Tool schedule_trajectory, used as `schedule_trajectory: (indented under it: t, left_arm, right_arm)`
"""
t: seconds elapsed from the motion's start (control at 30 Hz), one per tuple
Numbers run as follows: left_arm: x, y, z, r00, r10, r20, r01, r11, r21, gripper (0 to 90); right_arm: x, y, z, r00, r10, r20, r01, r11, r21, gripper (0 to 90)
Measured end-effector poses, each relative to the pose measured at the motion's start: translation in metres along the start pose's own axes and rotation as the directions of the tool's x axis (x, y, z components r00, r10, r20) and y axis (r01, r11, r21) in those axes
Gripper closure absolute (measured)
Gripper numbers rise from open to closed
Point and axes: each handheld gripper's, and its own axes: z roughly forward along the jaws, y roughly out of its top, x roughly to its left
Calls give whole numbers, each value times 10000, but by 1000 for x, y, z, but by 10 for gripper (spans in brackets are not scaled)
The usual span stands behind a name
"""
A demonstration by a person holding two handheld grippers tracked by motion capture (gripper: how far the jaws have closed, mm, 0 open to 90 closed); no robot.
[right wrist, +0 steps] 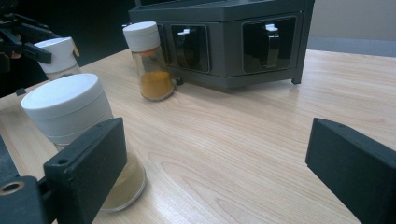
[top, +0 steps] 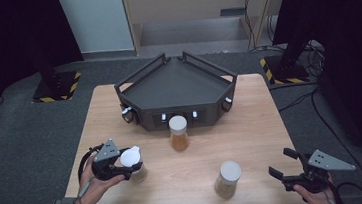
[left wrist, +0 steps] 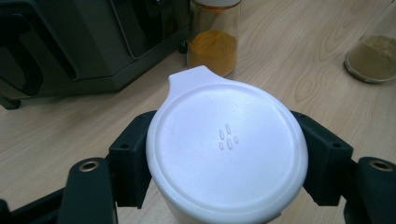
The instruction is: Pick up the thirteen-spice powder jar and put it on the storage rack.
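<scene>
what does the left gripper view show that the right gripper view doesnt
Left gripper view: the embossed dashes on the white round lid of the held jar, with the left tool's black pads pressing both its sides.

Right gripper view: the right tool standing open over bare wood, and the lid of the tan-powder jar beside its pad.

Both: the glass jar of orange powder, the dark grey angular rack and the light wooden table.

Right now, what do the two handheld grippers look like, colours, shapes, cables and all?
Both are black two-jaw tools. The left gripper and right gripper each carry a grey three-cornered plate with small holes on top. Jaw pads are blocky, rectangular and matte black, with brass-coloured screw inserts behind them. Black cables trail from both. No sleeves are visible.
</scene>
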Motion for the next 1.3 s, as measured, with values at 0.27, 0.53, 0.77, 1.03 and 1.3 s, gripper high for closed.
schedule_trajectory:
  t: [0.27, 0.53, 0.77, 1.03, 1.3]
  left_arm:
    - [0, -1, 0, 10000, -24, 0, 24, 10000, -36, 298]
    - [0, -2, 0, 10000, -31, -18, 30, 10000, -68, 298]
    - [-1, -1, 0, 10000, -59, -46, 59, 10000, -54, 299]
    - [3, 11, -1, 9997, 147, 212, -147, 9999, -32, 300]
    - [11, 39, -6, 9966, 485, 664, -482, 9988, -63, 300]
  right_arm:
    - [0, 0, 0, 10000, 2, -9, -2, 10000, 23, 58]
    - [0, 1, 0, 10000, -1, -32, 1, 10000, 56, 59]
    - [0, 1, 1, 10000, -5, -46, 5, 10000, 72, 60]
    - [0, 1, 1, 10000, 7, -36, -7, 10000, 66, 61]
    - [-1, 1, 1, 10000, 21, -51, -21, 10000, 74, 61]
